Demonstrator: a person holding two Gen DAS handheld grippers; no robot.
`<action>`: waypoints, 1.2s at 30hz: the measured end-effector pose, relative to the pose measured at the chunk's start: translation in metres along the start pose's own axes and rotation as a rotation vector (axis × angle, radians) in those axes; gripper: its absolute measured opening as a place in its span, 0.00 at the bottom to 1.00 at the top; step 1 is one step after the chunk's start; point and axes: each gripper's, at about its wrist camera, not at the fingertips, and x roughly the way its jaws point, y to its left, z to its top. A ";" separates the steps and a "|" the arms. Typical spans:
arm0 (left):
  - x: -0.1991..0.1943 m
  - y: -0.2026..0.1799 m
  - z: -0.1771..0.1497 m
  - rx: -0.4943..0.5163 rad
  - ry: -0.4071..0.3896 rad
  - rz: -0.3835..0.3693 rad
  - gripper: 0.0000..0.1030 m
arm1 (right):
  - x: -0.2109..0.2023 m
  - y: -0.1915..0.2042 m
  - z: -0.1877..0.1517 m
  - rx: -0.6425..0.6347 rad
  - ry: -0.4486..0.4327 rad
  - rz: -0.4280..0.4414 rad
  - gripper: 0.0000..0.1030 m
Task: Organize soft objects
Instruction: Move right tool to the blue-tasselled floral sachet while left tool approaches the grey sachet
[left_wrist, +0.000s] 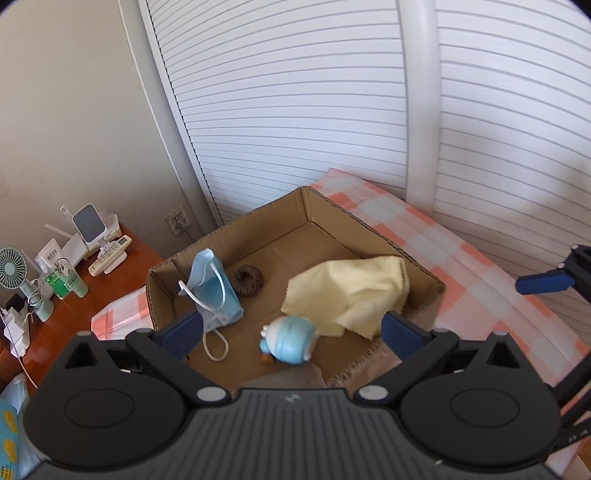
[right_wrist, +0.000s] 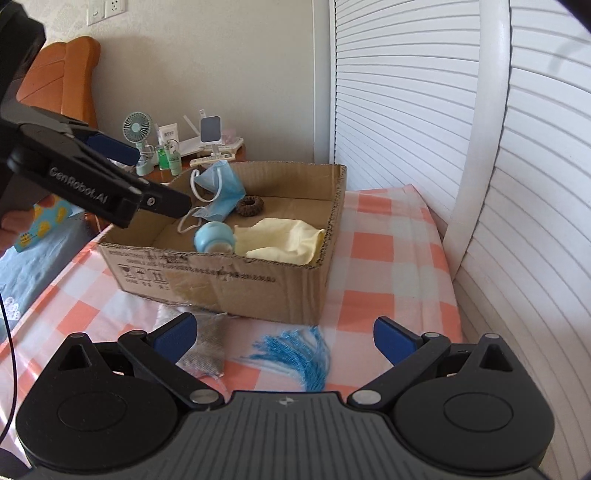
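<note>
An open cardboard box (left_wrist: 373, 229) (right_wrist: 221, 273) stands on a checked cloth. Inside it lie a blue face mask (left_wrist: 216, 291) (right_wrist: 221, 188), a brown hair scrunchie (left_wrist: 248, 279) (right_wrist: 250, 205), a yellow cloth (left_wrist: 354, 291) (right_wrist: 280, 240) and a blue-and-white plush toy (left_wrist: 291, 339) (right_wrist: 214, 238). My left gripper (left_wrist: 291, 319) (right_wrist: 162, 179) hovers open over the box's near-left part, holding nothing. My right gripper (right_wrist: 284, 321) is open in front of the box, above a blue tassel (right_wrist: 295, 354) and a grey mesh pouch (right_wrist: 207, 347). One pad of the right gripper (left_wrist: 543, 282) shows at the right edge of the left wrist view.
The orange-and-white checked cloth (right_wrist: 388, 258) covers the surface. White slatted doors (left_wrist: 295, 110) close off the back and right. A wooden side table (left_wrist: 122, 266) at the left carries a small fan (right_wrist: 137, 127), bottles and remotes. Part of a hand (right_wrist: 11, 225) holds the left gripper.
</note>
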 end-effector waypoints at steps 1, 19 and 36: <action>-0.006 -0.001 -0.003 0.001 -0.004 -0.005 0.99 | -0.002 0.002 -0.002 -0.001 -0.002 -0.001 1.00; -0.066 -0.028 -0.103 -0.152 -0.066 0.083 0.99 | 0.033 0.025 -0.045 0.008 0.109 -0.189 1.00; -0.035 -0.034 -0.122 -0.175 0.007 0.041 0.99 | 0.019 0.000 -0.080 0.045 0.192 -0.178 1.00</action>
